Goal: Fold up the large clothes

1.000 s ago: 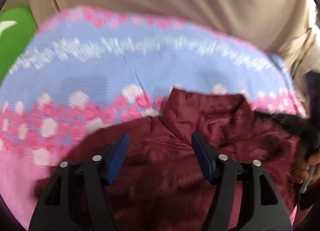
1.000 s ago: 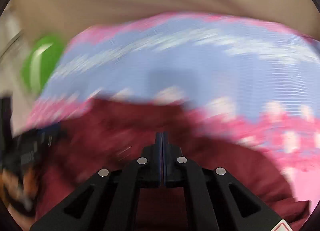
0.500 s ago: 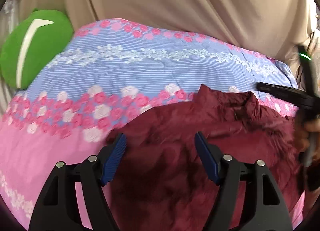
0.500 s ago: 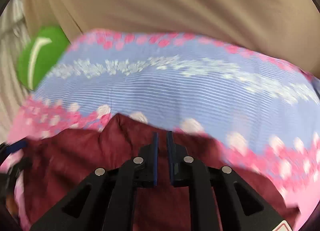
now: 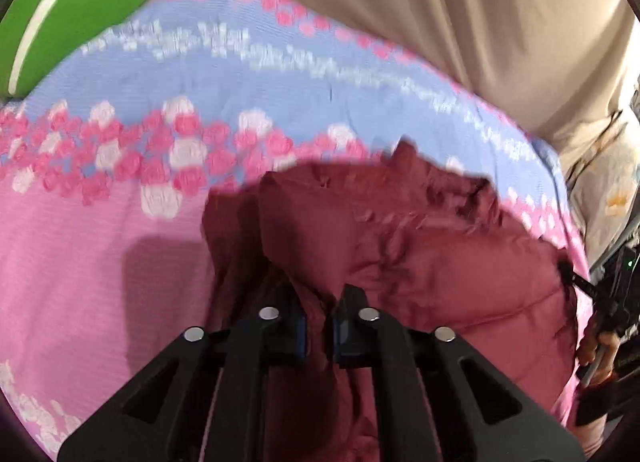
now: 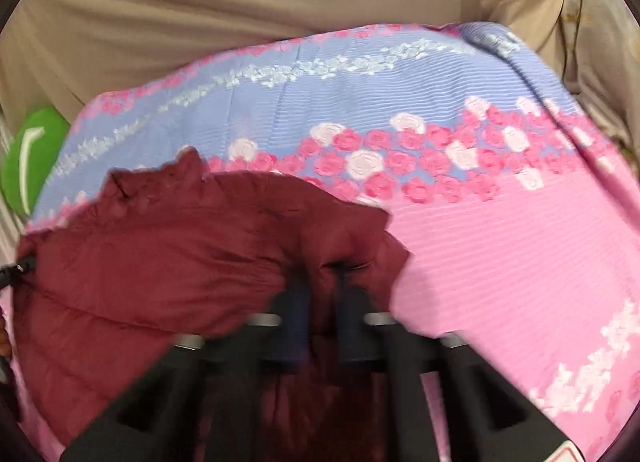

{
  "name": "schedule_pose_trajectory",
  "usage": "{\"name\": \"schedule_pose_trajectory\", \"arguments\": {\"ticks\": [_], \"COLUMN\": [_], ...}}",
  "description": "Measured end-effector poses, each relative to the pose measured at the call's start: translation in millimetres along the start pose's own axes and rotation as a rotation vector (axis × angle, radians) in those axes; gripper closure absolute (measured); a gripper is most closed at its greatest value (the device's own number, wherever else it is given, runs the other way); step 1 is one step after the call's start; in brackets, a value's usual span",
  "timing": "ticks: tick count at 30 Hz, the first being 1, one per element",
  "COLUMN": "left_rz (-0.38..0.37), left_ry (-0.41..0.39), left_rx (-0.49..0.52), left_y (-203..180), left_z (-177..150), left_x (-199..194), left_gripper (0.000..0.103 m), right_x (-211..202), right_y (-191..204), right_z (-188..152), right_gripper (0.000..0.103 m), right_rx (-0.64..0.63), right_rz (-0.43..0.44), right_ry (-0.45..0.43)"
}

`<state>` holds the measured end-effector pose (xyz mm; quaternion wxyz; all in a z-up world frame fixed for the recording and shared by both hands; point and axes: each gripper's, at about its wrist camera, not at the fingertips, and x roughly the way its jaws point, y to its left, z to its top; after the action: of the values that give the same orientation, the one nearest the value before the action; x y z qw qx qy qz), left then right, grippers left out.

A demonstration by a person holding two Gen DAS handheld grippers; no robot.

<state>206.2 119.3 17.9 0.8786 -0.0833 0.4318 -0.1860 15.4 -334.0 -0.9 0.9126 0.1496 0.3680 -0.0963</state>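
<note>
Left wrist: floral bedspread, beige curtain.

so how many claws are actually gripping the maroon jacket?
2. Left claw pinches the maroon jacket at its left side; right claw pinches its right side.

It's a bedroom in a home. There's a bed w/ a soft cover on it, pink & blue w/ rows of roses. A tan curtain hangs right behind the bed. A green pillow sits at the far corner, up by the curtain. Off to one side is more bedding, pale w/ small flowers. A dark red coat lies spread on the cover, like laundry at home.
</note>
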Motion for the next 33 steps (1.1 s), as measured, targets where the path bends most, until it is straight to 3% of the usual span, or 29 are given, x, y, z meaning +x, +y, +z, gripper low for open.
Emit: {"name": "schedule_pose_trajectory", "arguments": {"ticks": [5,8,11,14,18,21,23,27,30,33], "left_rz": [0.055,0.124,0.225,0.242,0.285,0.323,0.301,0.135,-0.026,-0.088], "left_ry": [-0.132,-0.098,-0.01,0.057,0.02,-0.045,-0.108,-0.174,-0.097,0.017], "left_rx": [0.05,0.087,0.113,0.082,0.086,0.076,0.081,0.167,0.274,0.358], "left_y": [-14.6,-22.5,-18.8,-2.9,-3.3,-6.3,-13.0,-53.4,-98.3,-133.8], "left_z": [35.3,52.0,52.4,41.5,37.6,38.9,36.7,4.6,-38.6,-89.6], "left_x": [-33.0,-1.9,54.5,96.8,93.5,55.0,16.4,-53.8,-60.6,-36.8], "left_gripper": [0.098,0.098,0.098,0.098,0.094,0.089,0.083,0.069,0.066,0.066], "right_x": [-36.2,-11.5,47.2,100.2,94.9,50.2,13.8,-49.6,-67.9,-66.7], "right_y": [7.7,2.7,-9.4,-13.8,-10.7,-11.4,-6.6,32.9,80.2,121.5], "right_z": [38.5,55.2,54.8,41.7,46.0,42.7,32.7,-8.4,-50.8,-96.1], "right_gripper": [0.1,0.1,0.1,0.1,0.099,0.095,0.092,0.088,0.088,0.088], "right_rx": [0.006,0.026,0.032,0.016,-0.004,0.021,0.019,-0.082,-0.152,-0.228], "right_rz": [0.045,0.032,-0.035,-0.11,-0.152,-0.168,-0.108,0.054,0.211,0.339], "right_ry": [-0.217,-0.189,-0.061,0.059,0.064,-0.039,-0.099,-0.146,-0.096,-0.019]}}
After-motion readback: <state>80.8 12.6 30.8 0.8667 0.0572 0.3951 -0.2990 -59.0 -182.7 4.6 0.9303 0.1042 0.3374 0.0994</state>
